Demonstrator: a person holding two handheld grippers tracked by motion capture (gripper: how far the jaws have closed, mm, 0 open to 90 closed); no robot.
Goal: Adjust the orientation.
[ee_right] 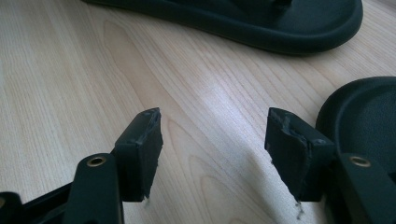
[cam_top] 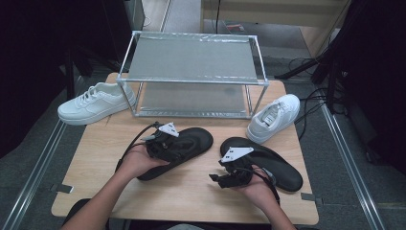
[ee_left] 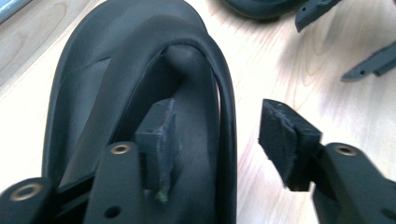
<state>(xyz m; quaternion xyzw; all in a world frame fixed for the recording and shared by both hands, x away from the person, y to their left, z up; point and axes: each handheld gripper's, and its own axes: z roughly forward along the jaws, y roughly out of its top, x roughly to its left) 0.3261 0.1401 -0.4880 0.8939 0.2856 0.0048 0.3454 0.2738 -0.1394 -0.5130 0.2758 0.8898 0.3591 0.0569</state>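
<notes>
A light wooden table [cam_top: 191, 189] with pale grain stands on a grey floor [cam_top: 344, 158], in a dark room with cables at the right. At the far edge of the table stands a two-level metal shoe rack [cam_top: 191, 76]. One white sneaker [cam_top: 93, 103] lies at the far left corner, and another white sneaker [cam_top: 274, 117] at the right of the rack.

In the middle lie two black rubber slippers. The left gripper [ee_left: 217, 135] has its jaws wide open around the strap side of the left black slipper [cam_top: 184, 148]; the pads do not press it. The right gripper [ee_right: 212, 144] is also wide open and holds nothing, above bare wood just beside the right black slipper [cam_top: 273, 165]. The near part of the table is free wood up to its front edge.
</notes>
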